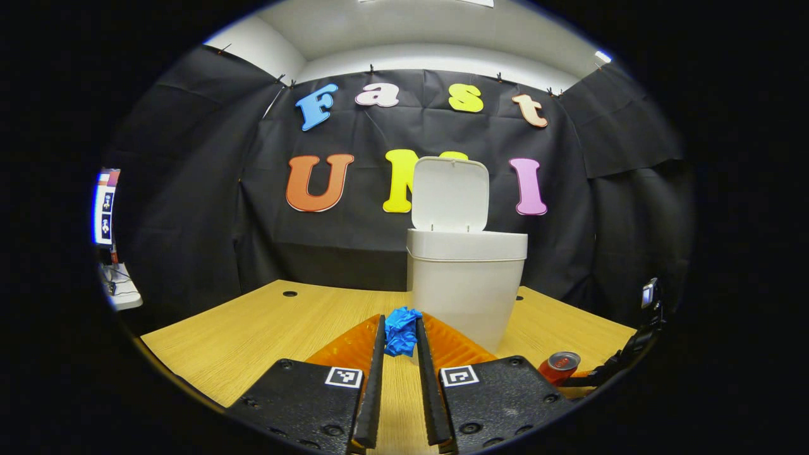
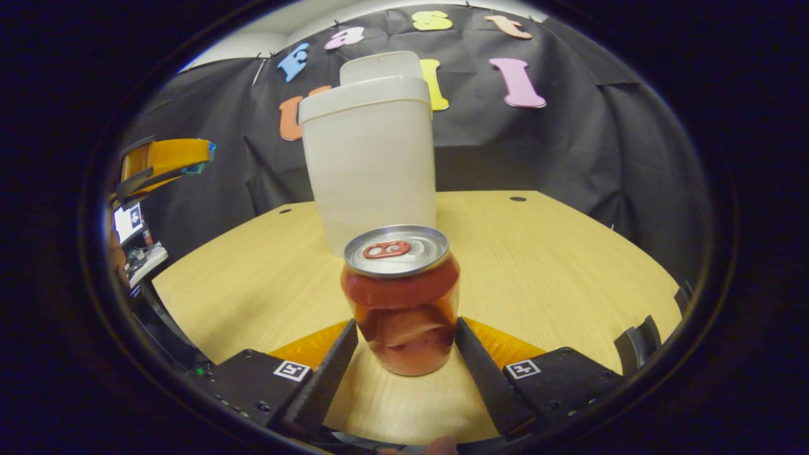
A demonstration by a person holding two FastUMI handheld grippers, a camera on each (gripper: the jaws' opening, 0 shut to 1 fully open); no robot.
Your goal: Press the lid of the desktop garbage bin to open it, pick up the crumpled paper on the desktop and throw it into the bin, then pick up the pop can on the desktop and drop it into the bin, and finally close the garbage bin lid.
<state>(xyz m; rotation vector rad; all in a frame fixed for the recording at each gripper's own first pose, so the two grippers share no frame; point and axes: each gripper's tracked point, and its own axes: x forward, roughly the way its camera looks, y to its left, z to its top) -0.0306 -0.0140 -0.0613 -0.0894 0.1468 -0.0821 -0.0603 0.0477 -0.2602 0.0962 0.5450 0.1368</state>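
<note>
In the left gripper view, a screen and a pale shelf sit at the far left edge. Further right, the left gripper is clamped on one blue crumpled paper, both fingers pressing its sides, held above the wooden desktop. Just behind stands one white garbage bin with its lid raised upright, the hinged underside facing the camera. Right of the bin, one red pop can stands near the desktop's edge, and the right gripper reaches it as a dark arm with a small screen at the far right; its fingers cannot be made out there

In the right gripper view, the left gripper hangs high at the left edge, a sliver of the blue paper at its tip, with the shelf clutter below it. In the middle the bin rises from a lower angle, so its front wall and rim dominate and just the lid's top edge peeks over. The can stands upright on the desktop in front of the bin, its silver top and red pull tab plain to see. The right gripper is spread around the can, fingers beside its lower sides; whether they touch cannot be told

Square black-and-white markers: two on each gripper. No readable brand on can or bin
</note>
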